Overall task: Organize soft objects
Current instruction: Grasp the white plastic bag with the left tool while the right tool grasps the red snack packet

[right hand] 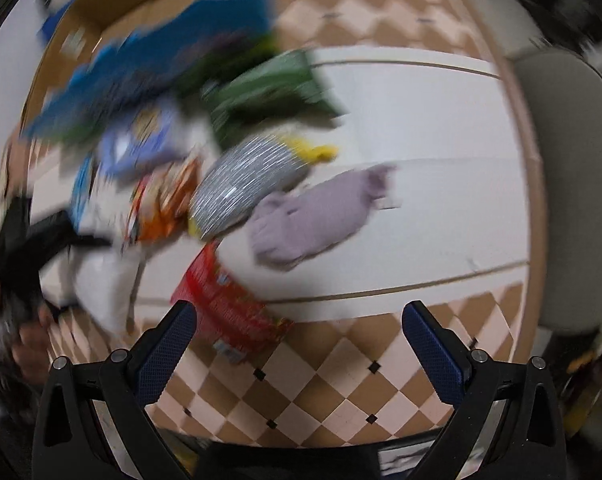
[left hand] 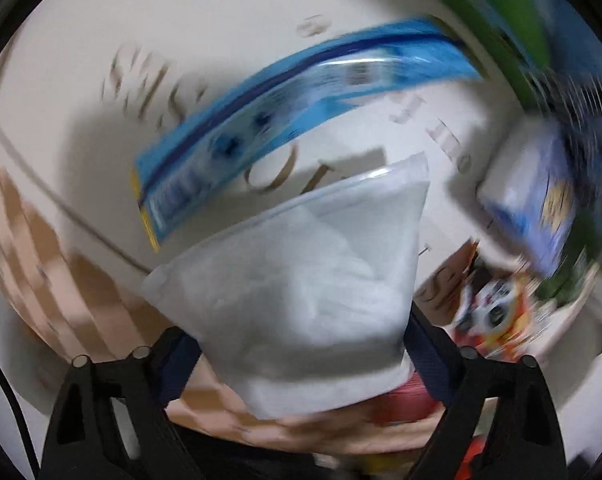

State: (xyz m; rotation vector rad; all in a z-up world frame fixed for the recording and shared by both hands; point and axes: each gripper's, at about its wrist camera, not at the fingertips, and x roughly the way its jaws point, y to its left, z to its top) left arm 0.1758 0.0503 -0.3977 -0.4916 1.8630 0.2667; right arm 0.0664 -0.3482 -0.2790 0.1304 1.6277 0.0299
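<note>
Closest in, the left gripper (left hand: pixel 301 344) is clamped on a white soft pack in clear wrap (left hand: pixel 297 280), carried above the white mat (left hand: pixel 229 32); a firm squeeze near the pack's middle should keep it from sagging out. The right gripper (right hand: pixel 297 344) hangs with jaws wide apart and empty over the checkered floor (right hand: pixel 321 392). Farther off lie a red packet (right hand: pixel 225 300), a lilac cloth (right hand: pixel 313 216) and a striped grey pouch (right hand: pixel 245 184); set the pack down clear of them.
</note>
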